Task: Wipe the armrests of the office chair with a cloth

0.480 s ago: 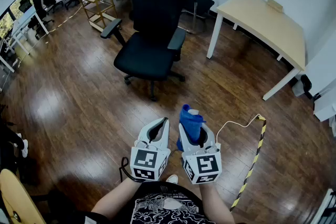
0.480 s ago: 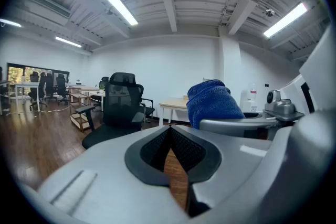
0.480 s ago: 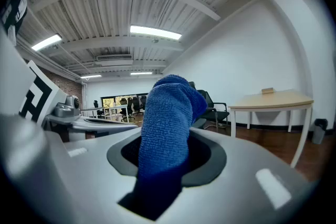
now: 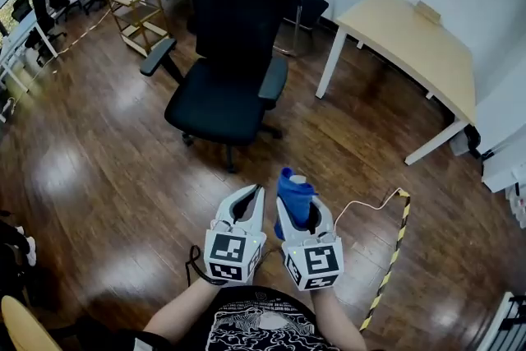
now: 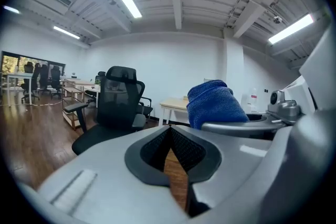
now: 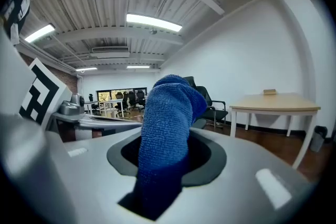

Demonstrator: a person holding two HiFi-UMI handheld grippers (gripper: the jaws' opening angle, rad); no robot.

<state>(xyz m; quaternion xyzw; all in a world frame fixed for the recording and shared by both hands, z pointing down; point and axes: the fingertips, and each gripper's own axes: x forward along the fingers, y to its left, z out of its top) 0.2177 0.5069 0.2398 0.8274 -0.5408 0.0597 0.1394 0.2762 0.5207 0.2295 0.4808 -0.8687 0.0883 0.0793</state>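
Glossy dark wood floor [image 4: 90, 177] everywhere, and the office chair [image 4: 220, 70] sits well ahead of both grippers, so I'd say the job right now is just closing in. The right gripper [image 4: 297, 210] is clamped on the blue cloth [image 4: 294, 191], a fuzzy microfibre wad poking up past the jaws. The left gripper [image 4: 248, 200] is pinched together with nothing in it. I'd start with the armrest [image 4: 274, 80] on the cloth's side — a narrow, smooth-looking strip — and drag the loose end flat along it, not jab.
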